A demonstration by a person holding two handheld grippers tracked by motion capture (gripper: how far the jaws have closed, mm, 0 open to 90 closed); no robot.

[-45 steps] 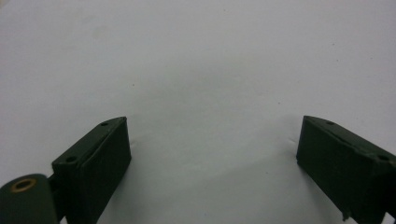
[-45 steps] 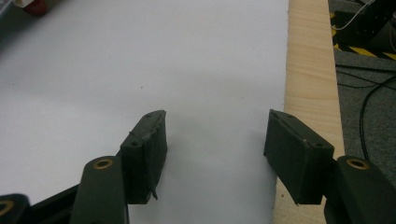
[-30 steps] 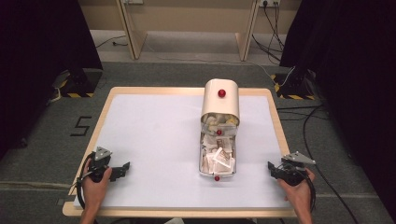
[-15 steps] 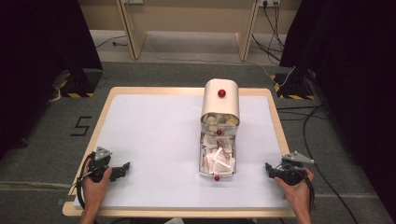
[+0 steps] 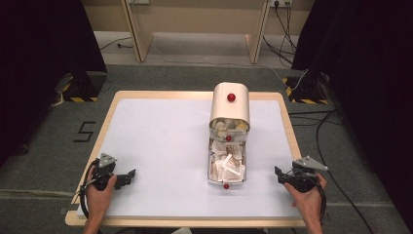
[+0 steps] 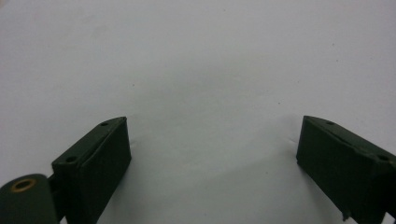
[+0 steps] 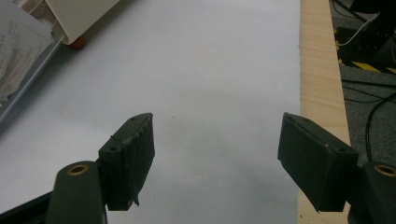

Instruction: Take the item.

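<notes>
While both hands are resting at the near corners of the table [image 5: 160, 126], the left gripper [image 5: 127, 174] is sitting with its jaws wide apart over bare white surface. The right gripper [image 5: 278, 171], at the near right, is also gaping with nothing between its jaws, which have just been opening. The metal tray of packets [image 5: 227, 165] is lying between them, right of centre, its cream lid [image 5: 230, 103] standing at its far end.

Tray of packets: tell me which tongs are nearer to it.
Right. The right tongs sit just right of the tray, apart from it; the left tongs lie farther off, near the table's left edge.
</notes>
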